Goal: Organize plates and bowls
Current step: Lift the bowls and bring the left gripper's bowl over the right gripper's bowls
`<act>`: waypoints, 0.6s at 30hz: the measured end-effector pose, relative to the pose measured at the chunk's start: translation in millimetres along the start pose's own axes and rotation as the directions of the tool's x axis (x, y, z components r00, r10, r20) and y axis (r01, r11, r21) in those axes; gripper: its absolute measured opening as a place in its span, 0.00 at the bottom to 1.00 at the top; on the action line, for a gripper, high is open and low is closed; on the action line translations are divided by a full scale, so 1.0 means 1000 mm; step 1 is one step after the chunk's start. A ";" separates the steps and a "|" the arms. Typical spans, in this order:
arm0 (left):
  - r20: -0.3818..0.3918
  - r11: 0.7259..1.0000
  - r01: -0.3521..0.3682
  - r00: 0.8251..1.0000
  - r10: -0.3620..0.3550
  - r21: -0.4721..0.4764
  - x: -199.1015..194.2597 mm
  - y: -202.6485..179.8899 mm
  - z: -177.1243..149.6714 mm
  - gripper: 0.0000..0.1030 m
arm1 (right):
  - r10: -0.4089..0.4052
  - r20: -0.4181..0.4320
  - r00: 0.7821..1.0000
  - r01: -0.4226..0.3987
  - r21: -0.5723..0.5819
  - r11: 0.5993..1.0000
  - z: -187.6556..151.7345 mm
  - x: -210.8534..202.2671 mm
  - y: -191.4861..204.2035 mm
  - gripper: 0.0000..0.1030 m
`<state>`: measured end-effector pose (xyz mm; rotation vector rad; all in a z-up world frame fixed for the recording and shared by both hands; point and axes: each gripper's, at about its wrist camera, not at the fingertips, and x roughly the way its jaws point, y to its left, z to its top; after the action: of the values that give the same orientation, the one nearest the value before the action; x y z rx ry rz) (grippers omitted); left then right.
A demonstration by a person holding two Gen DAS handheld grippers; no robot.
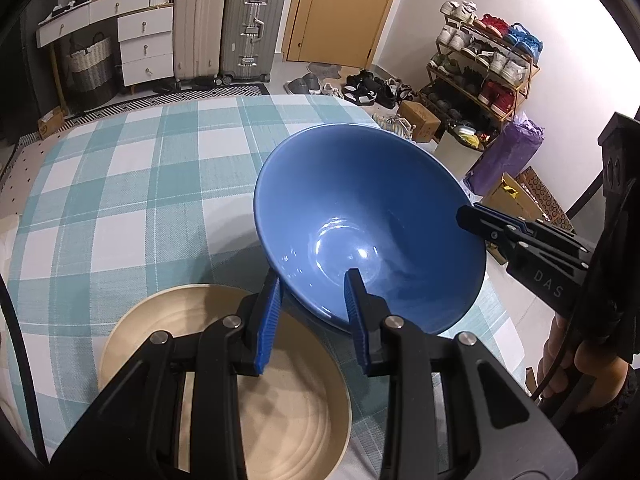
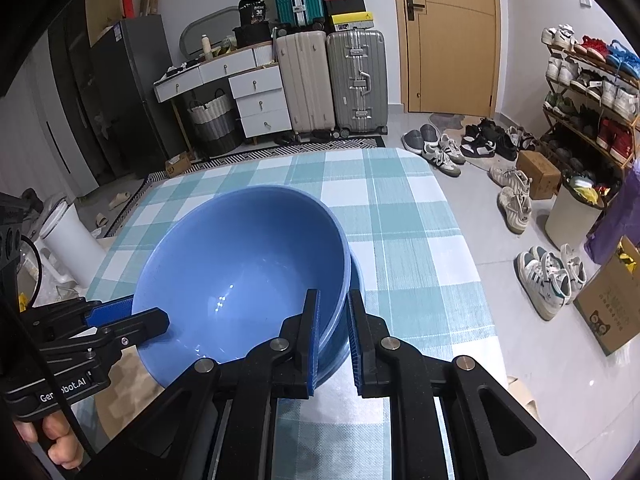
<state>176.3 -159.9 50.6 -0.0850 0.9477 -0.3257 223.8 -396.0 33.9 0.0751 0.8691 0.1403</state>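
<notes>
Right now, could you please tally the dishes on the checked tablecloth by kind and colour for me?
Blue bowls: 2, the tilted blue bowl and a second blue bowl whose rim shows just beneath it
Beige plate: 1
Total: 3

"DAS" on right gripper (image 1: 468,216) body; "Gen…obot.AI" on left gripper (image 2: 132,316) body; "36" on black bag (image 2: 253,11)

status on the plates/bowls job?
Done: nothing visibly sorted yet. In hand: both grippers, left gripper and right gripper, clamp the blue bowl by its rim above the checked tablecloth. Left: set it down; the beige plate is untouched.
</notes>
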 end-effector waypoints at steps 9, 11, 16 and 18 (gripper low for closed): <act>-0.019 1.000 -0.012 1.000 0.012 0.012 0.018 0.000 0.002 0.27 | -0.005 -0.027 1.000 0.005 0.003 1.000 -0.005 0.011 -0.005 0.13; -0.017 0.999 -0.023 1.000 0.024 0.024 0.021 0.000 0.003 0.27 | -0.010 -0.029 1.000 0.010 0.000 1.000 -0.005 0.014 -0.004 0.13; -0.008 0.996 -0.055 0.998 0.056 0.064 0.026 -0.003 0.003 0.27 | -0.027 -0.031 0.999 0.027 -0.016 1.000 -0.008 0.018 -0.002 0.13; -0.009 0.995 -0.065 0.998 0.066 0.075 0.027 -0.005 0.002 0.27 | -0.033 -0.030 0.999 0.033 -0.023 0.999 -0.009 0.019 -0.002 0.13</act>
<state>191.4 -172.8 31.7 0.0167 0.9465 -0.3008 229.3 -394.6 13.8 0.0380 0.8989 0.1205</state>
